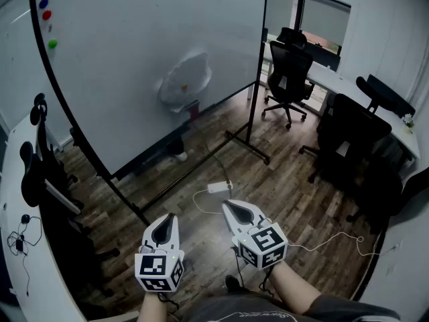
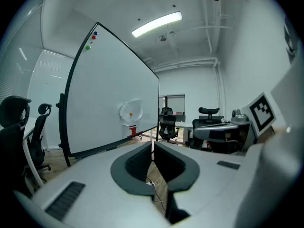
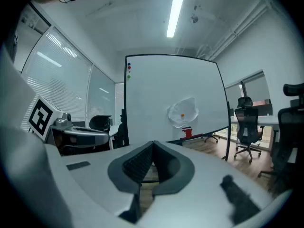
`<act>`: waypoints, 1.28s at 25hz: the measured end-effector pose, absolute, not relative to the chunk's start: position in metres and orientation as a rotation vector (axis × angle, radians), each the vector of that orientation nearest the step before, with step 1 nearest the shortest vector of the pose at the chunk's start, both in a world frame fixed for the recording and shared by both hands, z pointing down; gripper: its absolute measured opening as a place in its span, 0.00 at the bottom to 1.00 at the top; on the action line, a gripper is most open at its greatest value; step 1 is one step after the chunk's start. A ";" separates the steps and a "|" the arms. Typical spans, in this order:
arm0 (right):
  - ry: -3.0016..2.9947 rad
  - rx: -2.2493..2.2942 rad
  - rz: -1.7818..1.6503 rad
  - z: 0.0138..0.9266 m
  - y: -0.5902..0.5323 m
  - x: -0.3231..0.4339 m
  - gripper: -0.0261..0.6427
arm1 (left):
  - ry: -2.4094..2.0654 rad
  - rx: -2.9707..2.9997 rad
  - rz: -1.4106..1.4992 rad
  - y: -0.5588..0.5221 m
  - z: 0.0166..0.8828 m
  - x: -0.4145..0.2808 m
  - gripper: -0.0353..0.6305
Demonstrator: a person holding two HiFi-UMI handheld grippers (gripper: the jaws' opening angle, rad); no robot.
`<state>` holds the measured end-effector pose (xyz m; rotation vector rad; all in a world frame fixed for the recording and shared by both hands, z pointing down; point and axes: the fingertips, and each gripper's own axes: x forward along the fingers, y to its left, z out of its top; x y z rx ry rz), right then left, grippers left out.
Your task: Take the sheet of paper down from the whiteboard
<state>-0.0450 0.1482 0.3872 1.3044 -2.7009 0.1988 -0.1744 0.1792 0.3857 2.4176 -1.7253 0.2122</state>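
Noting crumpled sheet of paper [image 1: 186, 79] on whiteboard [image 1: 127, 52], orange magnet [image 3: 182, 115] at centre. L hand-held gripper [image 1: 168, 217] closed, empty; R hand-held gripper [image 1: 228, 205] same. Both well apart from whiteboard.

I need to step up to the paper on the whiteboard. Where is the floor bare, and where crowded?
Bare floor lies between the power strip and the whiteboard stand's foot. Crowded: black chairs at right, desk chairs at left, white cable by the strip.

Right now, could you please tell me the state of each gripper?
Left gripper: jaws closed, holding nothing.
Right gripper: jaws closed, holding nothing.
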 end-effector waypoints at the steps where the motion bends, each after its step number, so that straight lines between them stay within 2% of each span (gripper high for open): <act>1: -2.702 1.304 0.196 0.387 0.148 -0.044 0.07 | -1.728 2.418 0.214 0.179 0.386 -0.173 0.09; 17: -2.721 1.281 0.187 0.385 0.154 -0.041 0.07 | -1.744 2.409 0.211 0.185 0.384 -0.166 0.09; 25: -2.702 1.317 0.117 0.388 0.166 -0.022 0.07 | -1.692 2.408 0.236 0.185 0.399 -0.152 0.09; 32: -2.675 1.388 0.228 0.407 0.152 0.010 0.07 | -1.685 2.426 0.281 0.170 0.403 -0.134 0.09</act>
